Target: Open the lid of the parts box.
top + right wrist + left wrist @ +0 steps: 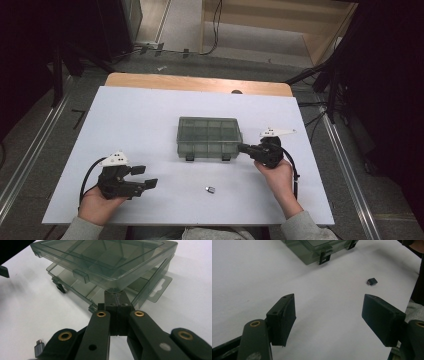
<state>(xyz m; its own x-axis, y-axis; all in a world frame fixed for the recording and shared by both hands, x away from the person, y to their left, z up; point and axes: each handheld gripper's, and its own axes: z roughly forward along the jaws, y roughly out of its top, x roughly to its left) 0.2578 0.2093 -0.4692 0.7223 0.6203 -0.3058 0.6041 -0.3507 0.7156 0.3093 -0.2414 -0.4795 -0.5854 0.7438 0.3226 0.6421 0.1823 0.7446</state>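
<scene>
While resting at the white desk (150, 105), two hand-held tools flanking a smoky clear compartment box (209, 136).
Left to right: left tool (148, 177) low over the near left part of the desk, jaws spread wide apart with nothing between them, pointing toward a small dark adapter (210, 189) lying alone near the front edge; compartment box at mid-desk, lid (105, 257) raised slightly off the base at the corner nearest the right tool, two black latches (190, 157) hanging free on the near side; right tool (242, 147) with jaws pressed together, tips touching that lifted near-right corner of the box, whether wedged under the lid not clear.
</scene>
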